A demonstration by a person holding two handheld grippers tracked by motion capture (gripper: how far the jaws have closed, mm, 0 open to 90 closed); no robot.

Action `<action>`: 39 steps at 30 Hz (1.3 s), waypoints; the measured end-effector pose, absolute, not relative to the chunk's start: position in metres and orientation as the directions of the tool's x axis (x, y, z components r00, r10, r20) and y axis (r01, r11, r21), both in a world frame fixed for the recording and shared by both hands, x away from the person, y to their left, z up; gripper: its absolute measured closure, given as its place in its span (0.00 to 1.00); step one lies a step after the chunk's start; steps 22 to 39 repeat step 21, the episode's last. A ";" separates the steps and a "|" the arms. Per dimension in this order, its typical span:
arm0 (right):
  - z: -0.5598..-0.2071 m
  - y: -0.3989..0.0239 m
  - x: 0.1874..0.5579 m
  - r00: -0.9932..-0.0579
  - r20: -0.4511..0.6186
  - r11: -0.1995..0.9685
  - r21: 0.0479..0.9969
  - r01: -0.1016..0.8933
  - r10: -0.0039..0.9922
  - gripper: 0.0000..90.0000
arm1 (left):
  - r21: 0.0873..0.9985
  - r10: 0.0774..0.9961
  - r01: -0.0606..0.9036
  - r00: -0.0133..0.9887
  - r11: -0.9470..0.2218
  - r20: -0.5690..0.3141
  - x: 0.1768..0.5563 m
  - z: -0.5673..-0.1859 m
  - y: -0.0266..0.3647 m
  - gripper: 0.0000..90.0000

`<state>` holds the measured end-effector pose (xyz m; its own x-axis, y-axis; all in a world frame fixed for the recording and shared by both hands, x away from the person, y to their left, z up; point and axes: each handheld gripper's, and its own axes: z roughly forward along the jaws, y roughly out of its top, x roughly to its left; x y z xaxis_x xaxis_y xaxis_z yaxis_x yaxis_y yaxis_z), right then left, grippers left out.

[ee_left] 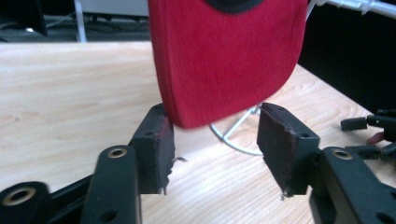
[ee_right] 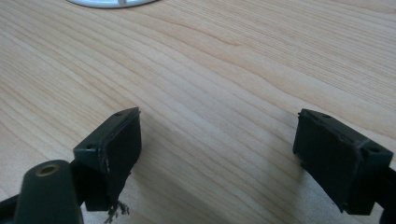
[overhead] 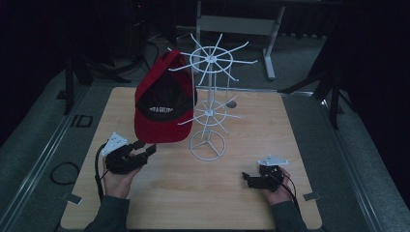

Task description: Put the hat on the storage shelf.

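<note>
Red fabric dominates the scene: a red cap (overhead: 162, 104) with a black front panel and pale lettering hangs from an arm of a white wire rack (overhead: 209, 104) standing near the middle of a light wooden table (overhead: 193, 193). The cap's stiff curved brim (ee_left: 224, 60) points downward, its lower edge hanging just above the tabletop, to the left of the rack's round base.

The left gripper (overhead: 145, 151) sits just below and in front of the brim, jaws spread apart. In the left gripper view, the brim's tip dips between the two black jaws, close to or touching one pad; nothing is clamped yet. The right gripper (overhead: 249, 180) rests low over bare wood, well apart from the cap and rack, jaws also wide and holding nothing.

Likely risks: the rack looks light and spindly, so pulling the brim sideways or downward could tip it or drag it across the table. The strap might also snag on the wire arm instead of lifting free. A grip on only the brim's edge could slip, since the brim is smooth and curved. With the right gripper so far away, nothing steadies the rack.
</note>
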<state>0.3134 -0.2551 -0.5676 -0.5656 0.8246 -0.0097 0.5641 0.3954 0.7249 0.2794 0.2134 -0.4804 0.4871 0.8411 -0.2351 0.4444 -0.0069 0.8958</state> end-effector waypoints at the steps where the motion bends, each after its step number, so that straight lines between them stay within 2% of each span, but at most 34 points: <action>1: -0.568 -0.255 0.313 -0.566 -0.010 0.396 0.725 0.564 0.825 0.17 | 0.892 0.842 0.452 0.485 -0.010 -0.236 0.280 -0.482 0.213 0.49; 8: -0.568 -0.255 0.313 -0.565 -0.010 0.395 0.725 0.564 0.825 0.17 | 0.877 0.851 0.479 0.478 -0.044 -0.218 0.282 -0.495 0.210 0.42; 13: -0.568 -0.255 0.313 -0.564 -0.009 0.395 0.724 0.566 0.825 0.17 | 0.860 0.858 0.508 0.455 -0.032 -0.237 0.284 -0.507 0.212 0.40; 21: -0.568 -0.255 0.313 -0.565 -0.009 0.395 0.724 0.565 0.825 0.17 | 0.840 0.850 0.541 0.454 -0.025 -0.267 0.288 -0.524 0.218 0.42; 39: -0.568 -0.255 0.313 -0.565 -0.009 0.395 0.724 0.565 0.825 0.17 | 0.840 0.850 0.541 0.454 -0.025 -0.267 0.288 -0.524 0.218 0.42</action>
